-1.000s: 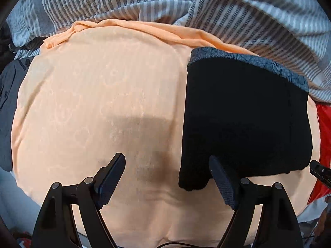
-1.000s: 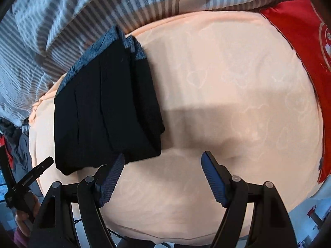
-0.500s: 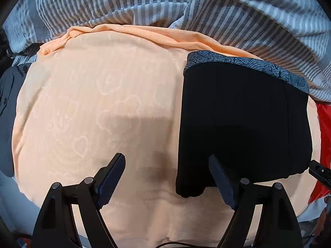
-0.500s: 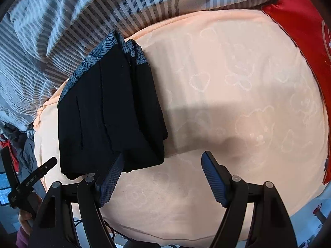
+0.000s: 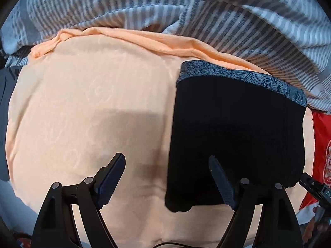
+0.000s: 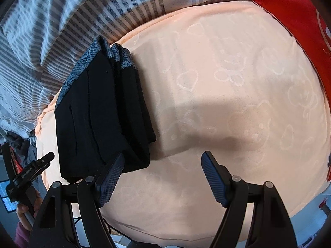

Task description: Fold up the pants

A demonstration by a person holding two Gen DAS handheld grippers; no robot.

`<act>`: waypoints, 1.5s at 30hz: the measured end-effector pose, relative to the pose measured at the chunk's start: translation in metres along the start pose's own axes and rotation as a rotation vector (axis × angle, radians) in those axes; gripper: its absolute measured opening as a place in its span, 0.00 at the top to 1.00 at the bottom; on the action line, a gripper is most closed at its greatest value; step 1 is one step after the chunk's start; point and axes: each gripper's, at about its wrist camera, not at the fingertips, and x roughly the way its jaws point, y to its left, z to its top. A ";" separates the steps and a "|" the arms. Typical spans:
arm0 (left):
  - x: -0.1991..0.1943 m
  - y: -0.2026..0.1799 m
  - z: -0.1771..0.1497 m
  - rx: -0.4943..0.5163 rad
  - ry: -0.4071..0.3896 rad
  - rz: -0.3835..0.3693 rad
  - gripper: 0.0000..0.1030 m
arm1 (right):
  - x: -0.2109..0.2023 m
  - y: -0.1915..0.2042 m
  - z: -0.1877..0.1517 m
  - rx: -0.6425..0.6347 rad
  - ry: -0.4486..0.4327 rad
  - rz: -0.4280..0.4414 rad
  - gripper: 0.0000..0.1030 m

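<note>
The black pants (image 5: 235, 132) lie folded into a compact stack on the peach blanket (image 5: 86, 107), their patterned grey-blue waistband (image 5: 244, 78) at the far edge. They also show in the right wrist view (image 6: 99, 115), left of centre. My left gripper (image 5: 166, 175) is open and empty, hovering over the blanket at the stack's near left corner. My right gripper (image 6: 163, 173) is open and empty, just right of the stack's near edge.
A grey striped duvet (image 5: 186, 12) is bunched along the far side. A red cloth (image 6: 293, 20) lies at the right. Dark clothing (image 5: 4, 95) sits at the far left. The other hand-held gripper shows in the right wrist view (image 6: 31, 171).
Both grippers stay open and have shifted slightly relative to the folded pants; the stack has not changed shape.
</note>
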 end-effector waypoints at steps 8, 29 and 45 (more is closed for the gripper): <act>0.000 -0.014 0.011 0.030 -0.002 -0.012 0.19 | -0.001 -0.003 0.010 0.016 -0.008 0.033 0.22; 0.027 0.007 0.043 -0.031 0.111 -0.291 0.19 | 0.019 -0.013 0.054 0.033 0.062 0.293 0.22; 0.065 0.030 0.056 -0.045 0.214 -0.379 0.19 | 0.049 0.010 0.072 -0.168 0.138 0.472 0.18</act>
